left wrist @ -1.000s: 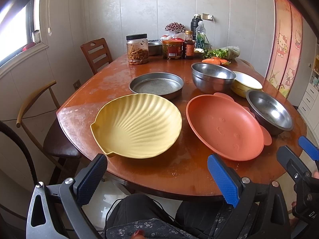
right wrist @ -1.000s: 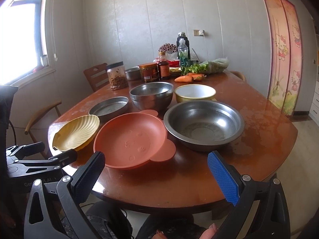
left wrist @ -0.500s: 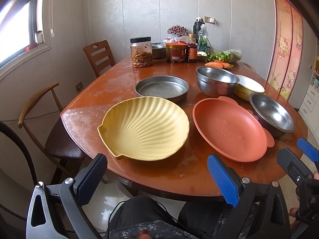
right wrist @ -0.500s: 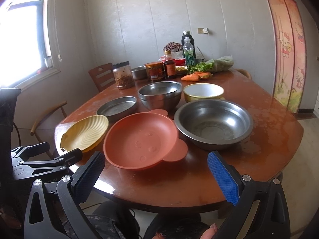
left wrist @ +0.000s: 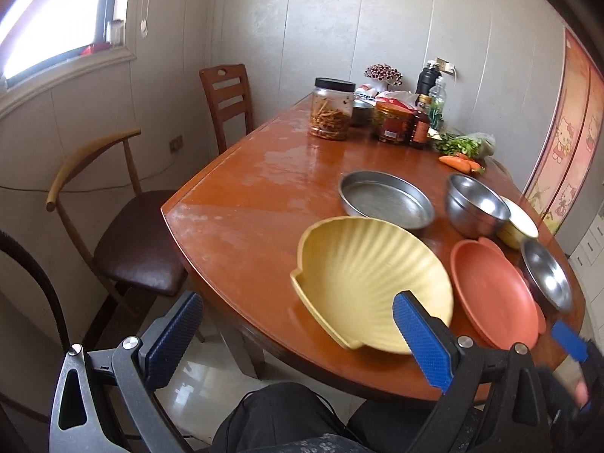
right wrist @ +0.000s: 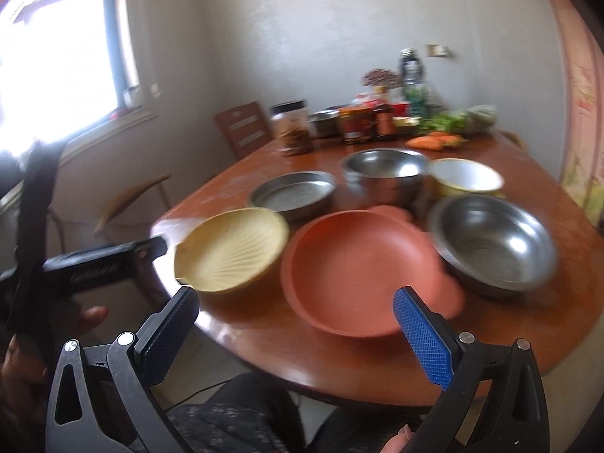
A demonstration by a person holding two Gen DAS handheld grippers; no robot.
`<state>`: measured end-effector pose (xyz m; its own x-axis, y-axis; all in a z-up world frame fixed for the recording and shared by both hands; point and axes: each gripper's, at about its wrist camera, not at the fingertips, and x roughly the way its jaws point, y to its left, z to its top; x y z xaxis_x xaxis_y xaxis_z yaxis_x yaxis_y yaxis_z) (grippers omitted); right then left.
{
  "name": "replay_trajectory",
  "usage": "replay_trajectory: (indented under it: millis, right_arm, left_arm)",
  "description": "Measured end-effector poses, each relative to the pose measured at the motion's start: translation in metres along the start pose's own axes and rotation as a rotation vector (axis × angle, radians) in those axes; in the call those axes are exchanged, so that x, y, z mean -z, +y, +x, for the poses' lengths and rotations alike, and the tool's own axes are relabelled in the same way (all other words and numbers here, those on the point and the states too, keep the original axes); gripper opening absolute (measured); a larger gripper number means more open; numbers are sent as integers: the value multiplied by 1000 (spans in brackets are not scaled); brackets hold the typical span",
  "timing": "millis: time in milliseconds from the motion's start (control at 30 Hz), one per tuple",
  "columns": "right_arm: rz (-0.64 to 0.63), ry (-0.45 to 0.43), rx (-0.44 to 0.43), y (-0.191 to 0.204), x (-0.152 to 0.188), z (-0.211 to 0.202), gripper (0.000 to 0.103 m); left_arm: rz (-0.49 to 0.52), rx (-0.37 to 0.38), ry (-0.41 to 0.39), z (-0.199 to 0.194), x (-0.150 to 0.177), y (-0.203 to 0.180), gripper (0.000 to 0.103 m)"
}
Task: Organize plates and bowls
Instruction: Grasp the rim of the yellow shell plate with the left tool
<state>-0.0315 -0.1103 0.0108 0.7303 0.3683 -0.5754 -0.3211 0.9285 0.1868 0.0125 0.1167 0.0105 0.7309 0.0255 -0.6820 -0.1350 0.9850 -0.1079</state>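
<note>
A yellow shell-shaped plate [left wrist: 372, 279] [right wrist: 232, 249] lies near the table's front edge, with an orange plate [left wrist: 494, 294] [right wrist: 362, 271] to its right. Behind them sit a flat steel pan [left wrist: 385, 198] [right wrist: 292, 194], a deep steel bowl [left wrist: 477, 205] [right wrist: 385, 175], a yellow bowl [left wrist: 519, 226] [right wrist: 466, 179] and a wide steel bowl [left wrist: 547, 277] [right wrist: 494, 243]. My left gripper [left wrist: 298, 338] is open, off the table's front-left edge, with its right pad in front of the yellow plate's rim. My right gripper [right wrist: 294, 334] is open just short of the orange plate, holding nothing.
The wooden table [left wrist: 256, 204] carries jars, bottles, greens and carrots [left wrist: 458, 162] at its far end. Two chairs [left wrist: 128, 234] stand along the left side by the wall. A person's lap [left wrist: 287, 419] is below the front edge. The right wrist view is blurred.
Both grippers have swung to the left, so the dishes now sit further right in each view. Both stay open and empty. The dishes have not moved.
</note>
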Motion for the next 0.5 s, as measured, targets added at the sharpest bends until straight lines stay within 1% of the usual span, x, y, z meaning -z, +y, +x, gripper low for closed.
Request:
replay_trajectory:
  millis: [100, 167, 300, 333, 400, 433, 500]
  right_arm:
    - [-4, 52, -71, 19, -3, 17, 103]
    - [6, 85, -104, 28, -4, 28, 103]
    - [56, 150, -132, 35, -6, 47, 103]
    - [63, 160, -129, 36, -7, 51, 103]
    - [79, 169, -152, 38, -8, 57, 103]
    - [83, 179, -150, 39, -9, 61, 102]
    - [89, 185, -157, 41, -11, 66, 101]
  left_arm:
    - [16, 3, 9, 13, -12, 8, 101]
    - [51, -3, 29, 23, -18, 7, 100]
    - [87, 84, 72, 44, -33, 4, 94]
    - [98, 92, 77, 50, -36, 2, 93]
    - [144, 71, 94, 62, -41, -5, 91]
    - [160, 71, 104, 68, -43, -9, 89]
    - [178, 97, 130, 78, -45, -12, 80]
